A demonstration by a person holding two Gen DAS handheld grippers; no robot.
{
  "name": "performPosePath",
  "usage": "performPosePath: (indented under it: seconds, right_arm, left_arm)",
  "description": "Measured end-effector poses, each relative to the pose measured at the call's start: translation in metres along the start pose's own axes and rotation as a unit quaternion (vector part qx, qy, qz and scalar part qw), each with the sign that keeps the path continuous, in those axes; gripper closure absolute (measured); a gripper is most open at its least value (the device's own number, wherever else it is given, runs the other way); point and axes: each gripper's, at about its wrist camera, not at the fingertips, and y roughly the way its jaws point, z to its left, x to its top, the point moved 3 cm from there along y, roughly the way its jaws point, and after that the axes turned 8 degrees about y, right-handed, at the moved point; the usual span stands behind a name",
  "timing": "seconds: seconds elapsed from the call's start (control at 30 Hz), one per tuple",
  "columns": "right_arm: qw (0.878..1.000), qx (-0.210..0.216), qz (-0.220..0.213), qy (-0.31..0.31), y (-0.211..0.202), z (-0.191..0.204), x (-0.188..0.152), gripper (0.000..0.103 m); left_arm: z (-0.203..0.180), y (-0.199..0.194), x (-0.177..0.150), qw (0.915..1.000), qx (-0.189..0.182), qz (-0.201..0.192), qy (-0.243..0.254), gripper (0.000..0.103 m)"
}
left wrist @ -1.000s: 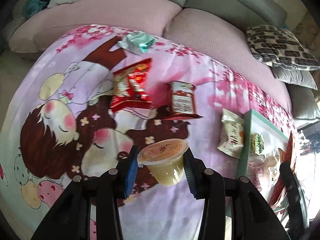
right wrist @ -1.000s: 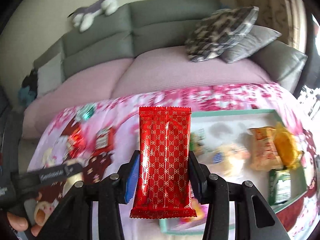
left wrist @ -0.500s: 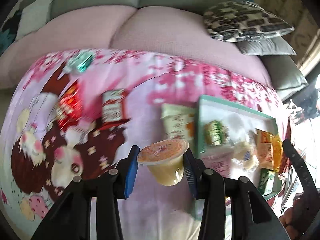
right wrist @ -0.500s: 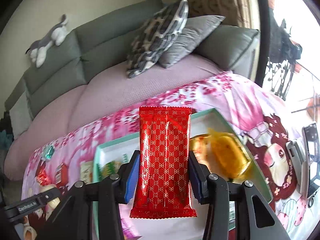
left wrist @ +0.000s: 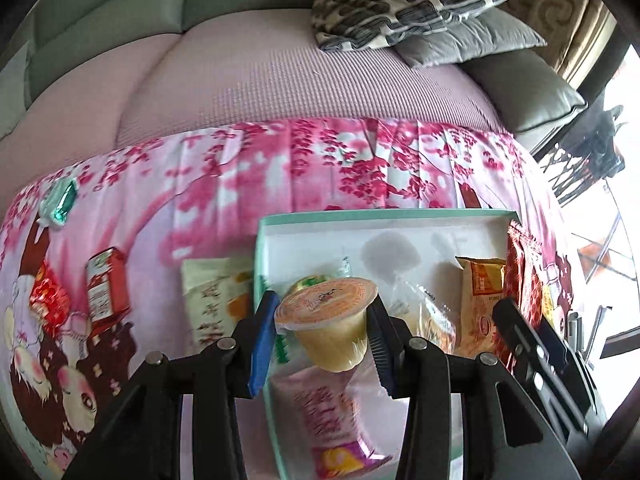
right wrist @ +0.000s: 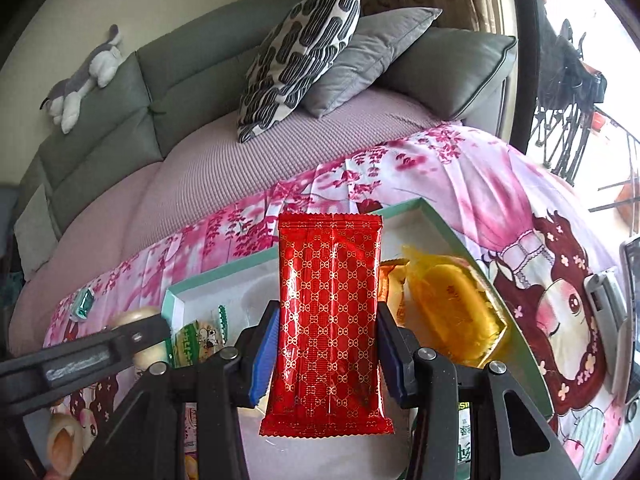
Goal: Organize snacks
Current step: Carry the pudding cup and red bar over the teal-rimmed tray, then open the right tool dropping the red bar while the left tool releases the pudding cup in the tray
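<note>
My left gripper is shut on a yellow jelly cup with an orange lid, held above the left part of the teal-rimmed white tray. My right gripper is shut on a red gold-patterned snack packet, held upright over the same tray. That packet also shows edge-on in the left wrist view. In the tray lie an orange packet, a pink packet and a yellow-orange wrapped snack. The left gripper's arm crosses the right wrist view.
On the pink cartoon cloth left of the tray lie a cream packet, a red box-like packet, a red crinkled bag and a teal candy. A sofa with cushions stands behind. A phone lies right.
Both grippers have swung right, from over the loose snacks to over the tray, each still holding its snack. The tray now fills the view under them.
</note>
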Motion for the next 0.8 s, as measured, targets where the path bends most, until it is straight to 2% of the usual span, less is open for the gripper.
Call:
performPosePath:
  seconds: [0.33,0.53,0.6,0.67,0.8]
  right_arm:
    - [1.0,-0.013,0.021,0.006,0.012,-0.006,-0.004,0.055]
    - [0.999,-0.019,0.031,0.007,0.018,-0.007,-0.005,0.053]
    - [0.999,-0.022,0.03,0.004,0.018,-0.006,-0.005,0.053]
    - [0.999,-0.02,0.029,0.004,0.017,-0.006,-0.005,0.053]
    - [0.999,-0.022,0.033,0.0,0.017,-0.006,-0.005,0.053]
  left_arm:
    - [-0.013,0.04,0.007,0.9994,0.006,0.034,-0.002,0.058]
    - [-0.016,0.043,0.004,0.9993,0.006,0.036,-0.004,0.056]
    - [-0.015,0.042,0.004,0.9993,0.009,0.035,-0.005,0.052]
    - [-0.013,0.039,0.003,0.9994,0.008,0.031,-0.009,0.042]
    - [-0.007,0.032,0.003,0.9993,0.013,0.028,-0.021,0.04]
